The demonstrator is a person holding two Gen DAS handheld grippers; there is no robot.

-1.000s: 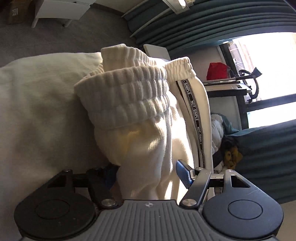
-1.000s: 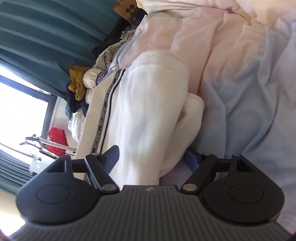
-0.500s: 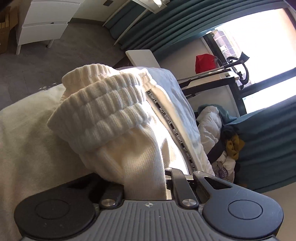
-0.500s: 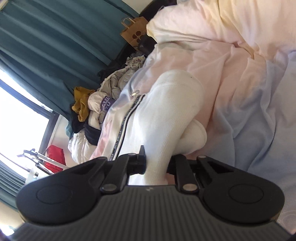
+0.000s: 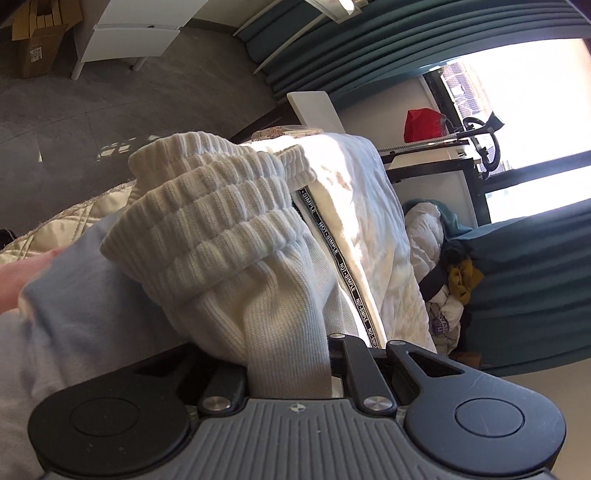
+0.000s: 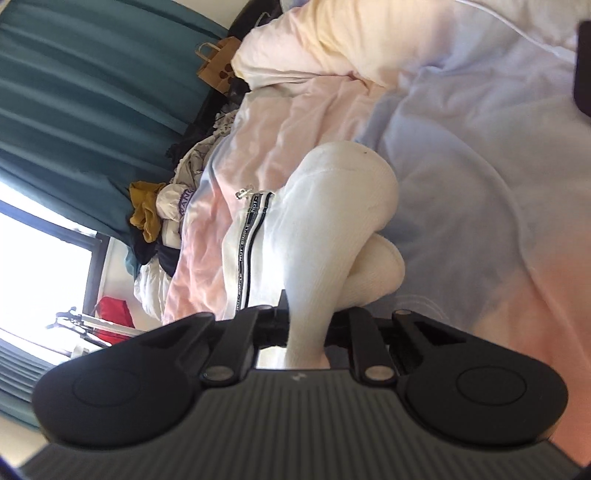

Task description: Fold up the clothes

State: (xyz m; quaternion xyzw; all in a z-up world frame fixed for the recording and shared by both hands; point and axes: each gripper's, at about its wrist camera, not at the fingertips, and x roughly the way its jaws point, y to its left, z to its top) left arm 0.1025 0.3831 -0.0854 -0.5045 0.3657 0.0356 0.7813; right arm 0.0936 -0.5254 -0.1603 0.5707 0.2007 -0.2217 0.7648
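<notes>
A pair of white knit trousers (image 5: 258,258) with a ribbed waistband and a black lettered side stripe (image 5: 341,266) fills the left wrist view. My left gripper (image 5: 291,369) is shut on a bunch of this fabric just below the waistband. In the right wrist view the same white trousers (image 6: 325,229) rise in a folded hump over the bed. My right gripper (image 6: 308,332) is shut on a fold of them, and the striped leg (image 6: 247,251) trails away to the left. Both sets of fingertips are buried in cloth.
A pastel pink and blue duvet (image 6: 461,155) covers the bed. A heap of clothes (image 6: 159,221) lies by the teal curtains (image 6: 74,92). A paper bag (image 6: 218,70) stands behind it. A white cabinet (image 5: 136,29), a cardboard box (image 5: 37,40) and grey floor sit far left.
One second ago both grippers stood open around the trousers. Both have since shut on the fabric and lifted it, so the waistband and folded leg hang from them.
</notes>
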